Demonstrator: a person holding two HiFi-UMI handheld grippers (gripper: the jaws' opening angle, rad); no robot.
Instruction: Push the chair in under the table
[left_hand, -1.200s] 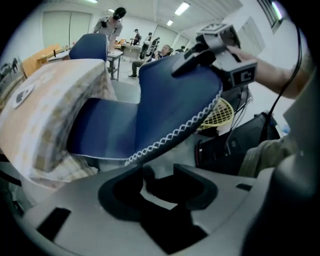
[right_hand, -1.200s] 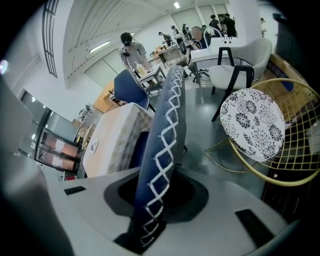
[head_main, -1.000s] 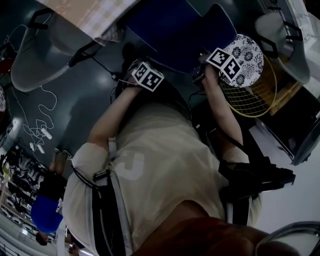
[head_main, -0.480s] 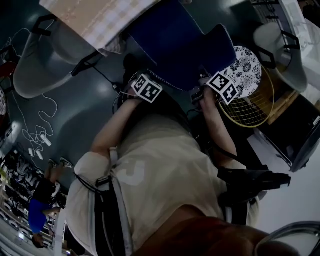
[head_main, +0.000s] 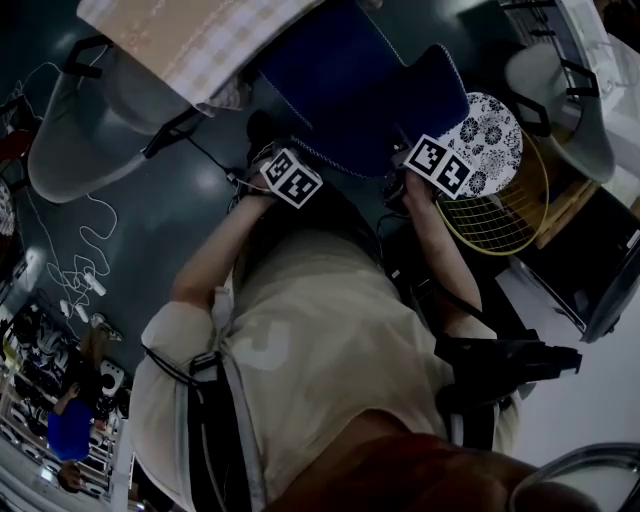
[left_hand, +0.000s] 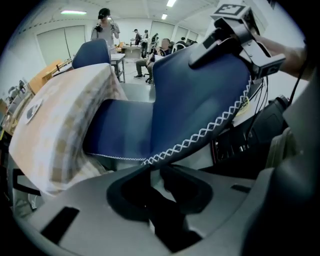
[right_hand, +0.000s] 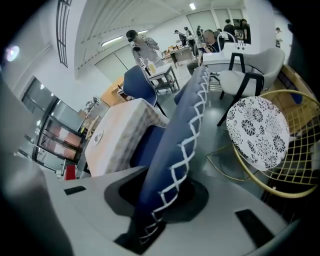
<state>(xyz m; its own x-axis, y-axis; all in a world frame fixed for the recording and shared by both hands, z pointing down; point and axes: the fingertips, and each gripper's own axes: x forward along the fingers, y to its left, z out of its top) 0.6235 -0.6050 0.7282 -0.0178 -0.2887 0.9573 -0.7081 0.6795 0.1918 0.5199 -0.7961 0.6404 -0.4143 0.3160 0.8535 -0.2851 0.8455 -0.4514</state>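
A blue chair (head_main: 350, 80) with white zigzag stitching stands with its seat partly under the table (head_main: 180, 40), which bears a checked cloth. My left gripper (head_main: 283, 160) sits at the left end of the backrest's top edge. In the left gripper view the stitched edge (left_hand: 200, 135) runs down between the jaws of that gripper (left_hand: 155, 185), which have just been closing onto it. My right gripper (head_main: 418, 152) holds the right end. The right gripper view shows the backrest (right_hand: 175, 135) clamped in the right gripper (right_hand: 155, 200).
A round patterned stool top on a yellow wire frame (head_main: 490, 130) stands just right of the chair. Pale shell chairs (head_main: 70, 130) (head_main: 560, 90) flank the table. White cables (head_main: 80, 250) lie on the dark floor at left. People stand in the background (left_hand: 105, 25).
Both grippers stay at the chair's back edge, and their marker cubes have tilted slightly. A bystander at the lower left has shifted about.
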